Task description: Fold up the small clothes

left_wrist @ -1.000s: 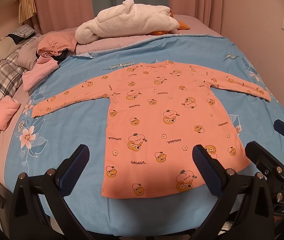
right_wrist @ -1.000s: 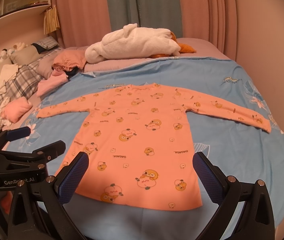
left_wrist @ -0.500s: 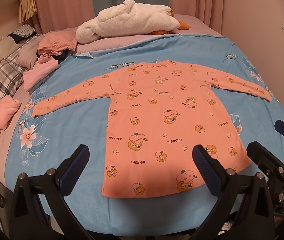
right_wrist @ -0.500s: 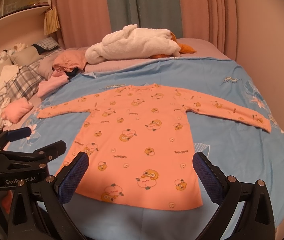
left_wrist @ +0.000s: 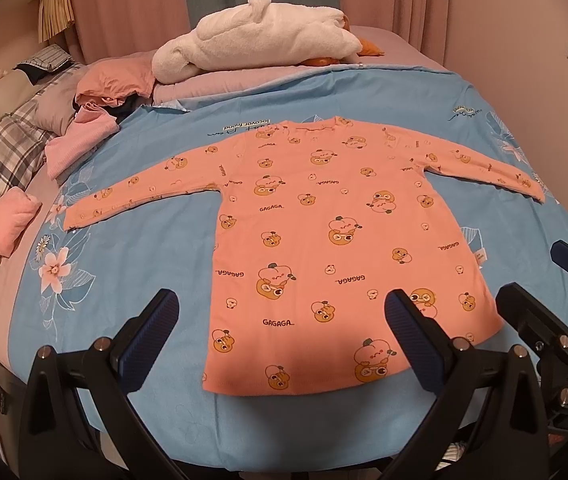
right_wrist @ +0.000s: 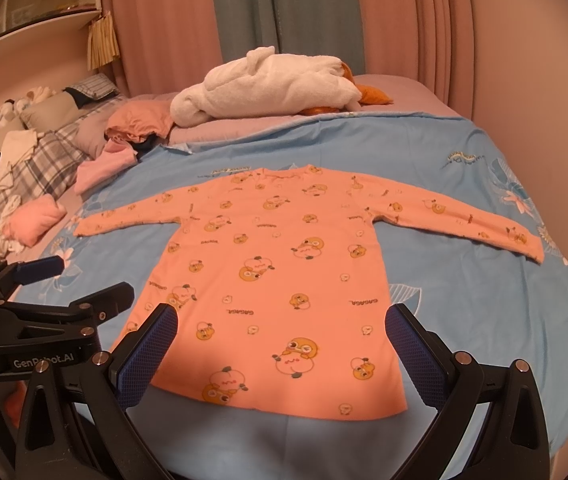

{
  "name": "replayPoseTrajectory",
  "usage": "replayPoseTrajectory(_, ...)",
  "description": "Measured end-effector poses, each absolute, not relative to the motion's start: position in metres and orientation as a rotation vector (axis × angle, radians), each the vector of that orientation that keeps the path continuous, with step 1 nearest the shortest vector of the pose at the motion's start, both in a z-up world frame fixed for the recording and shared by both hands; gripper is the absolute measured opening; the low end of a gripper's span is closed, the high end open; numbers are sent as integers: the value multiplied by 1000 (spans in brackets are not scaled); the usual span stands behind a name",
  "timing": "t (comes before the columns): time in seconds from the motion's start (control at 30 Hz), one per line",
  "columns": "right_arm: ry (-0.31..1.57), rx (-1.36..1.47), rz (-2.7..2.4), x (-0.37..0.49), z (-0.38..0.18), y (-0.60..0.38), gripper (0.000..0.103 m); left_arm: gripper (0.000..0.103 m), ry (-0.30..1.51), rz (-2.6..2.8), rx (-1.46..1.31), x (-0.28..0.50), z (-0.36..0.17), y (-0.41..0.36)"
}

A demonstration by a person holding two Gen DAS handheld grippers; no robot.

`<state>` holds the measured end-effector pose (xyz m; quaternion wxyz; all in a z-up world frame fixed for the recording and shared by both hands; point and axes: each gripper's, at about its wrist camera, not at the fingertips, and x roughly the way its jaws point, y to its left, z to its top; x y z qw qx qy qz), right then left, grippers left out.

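An orange long-sleeved child's top [left_wrist: 323, 224] with cartoon prints lies flat on the blue bedspread [left_wrist: 136, 264], both sleeves spread out and its hem toward me. The same top [right_wrist: 276, 264] fills the middle of the right wrist view. My left gripper [left_wrist: 280, 328] hovers open above the hem with nothing between its fingers. Held over the near edge of the top, my right gripper [right_wrist: 280, 340] is open and empty too. The left gripper's body [right_wrist: 44, 320] shows at the left of the right wrist view.
A white plush blanket [left_wrist: 260, 36] is heaped at the head of the bed. Pink and salmon clothes [left_wrist: 96, 120] and a folded pink piece [left_wrist: 4, 224] lie along the left side beside a plaid cover [left_wrist: 0, 160]. A wall [left_wrist: 543, 48] runs close on the right.
Both views have drifted only slightly; the top lies the same and both grippers stay open.
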<state>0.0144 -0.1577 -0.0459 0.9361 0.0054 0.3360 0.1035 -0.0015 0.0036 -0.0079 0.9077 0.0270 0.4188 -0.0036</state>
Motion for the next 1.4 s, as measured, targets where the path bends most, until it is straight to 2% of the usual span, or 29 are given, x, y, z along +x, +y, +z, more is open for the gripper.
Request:
replayPoseTrajectory(0.43, 695, 40, 233, 18, -49, -160, 103, 103, 867, -21, 22, 5, -17, 8)
replayPoseTrajectory(0.77, 780, 337, 293, 46, -109, -197, 103, 103, 931, -170, -292, 39, -75, 35)
replayPoseTrajectory(1.0, 739, 441, 105, 62, -133, -266, 103, 102, 1001, -85, -200, 74, -93, 28)
replayPoseTrajectory(1.17, 715, 650, -41, 80, -150, -347, 94, 100, 992, -65, -184, 110, -94, 24)
replayPoseTrajectory(1.23, 693, 704, -86, 86, -154, -372, 85, 96, 1004, -83, -199, 129, -96, 20)
replayPoseTrajectory(1.4, 618, 879, -154, 112, -160, -434, 76, 95, 983, -130, -183, 162, -94, 2)
